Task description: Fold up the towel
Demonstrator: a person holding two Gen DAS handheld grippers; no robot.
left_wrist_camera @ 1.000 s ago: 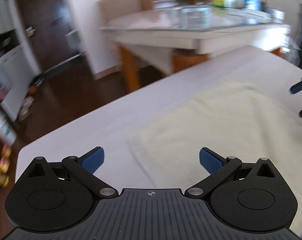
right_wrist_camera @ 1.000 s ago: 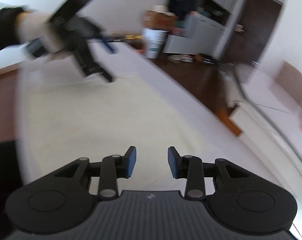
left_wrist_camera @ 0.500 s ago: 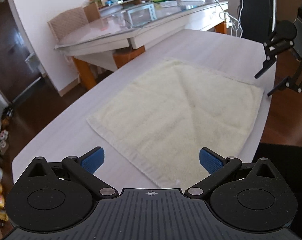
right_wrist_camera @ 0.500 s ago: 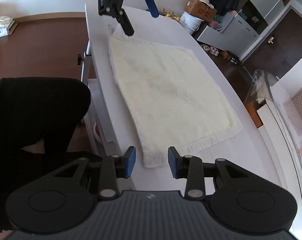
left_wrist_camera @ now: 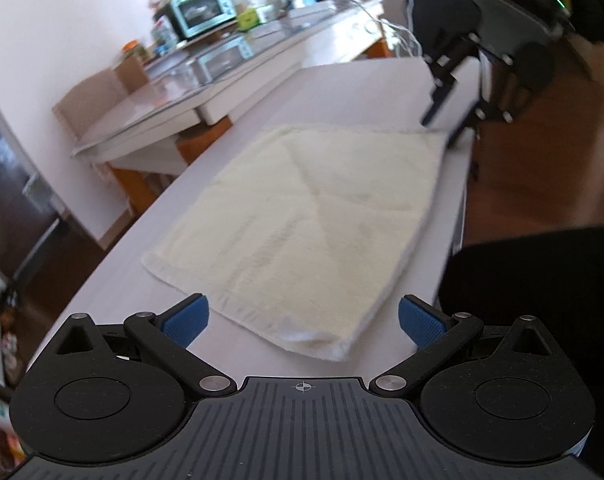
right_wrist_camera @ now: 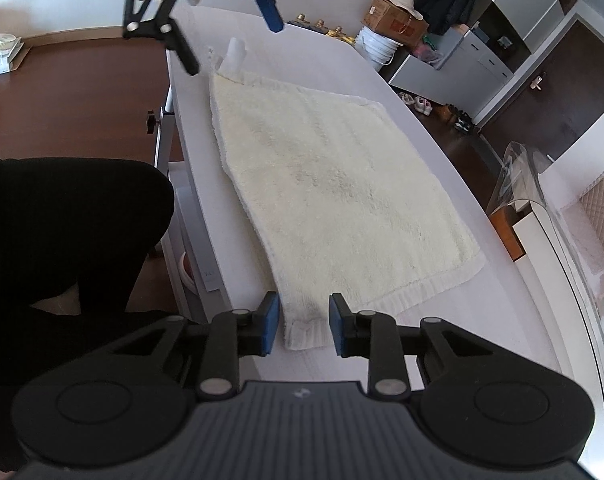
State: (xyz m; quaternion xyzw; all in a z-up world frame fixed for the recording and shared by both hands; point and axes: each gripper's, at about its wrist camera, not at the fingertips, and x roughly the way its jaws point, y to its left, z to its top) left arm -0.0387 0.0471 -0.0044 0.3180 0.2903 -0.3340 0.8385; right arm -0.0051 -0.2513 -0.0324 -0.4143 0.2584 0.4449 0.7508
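- Both my claws have come down to the towel (right_wrist_camera: 334,196) corners since before.
- Towel lies flat on the table (right_wrist_camera: 386,92).
- Left claw (left_wrist_camera: 302,322) is spread wide, corner at 12 o'clock.
- Right claw (right_wrist_camera: 304,326) is closing, corner between its pads.

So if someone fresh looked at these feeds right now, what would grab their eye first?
The cream towel spread flat on the white table fills both views. The right tool is closing astride the towel's near corner, pads not yet pressing. The left tool stands wide open above the towel's opposite near corner.
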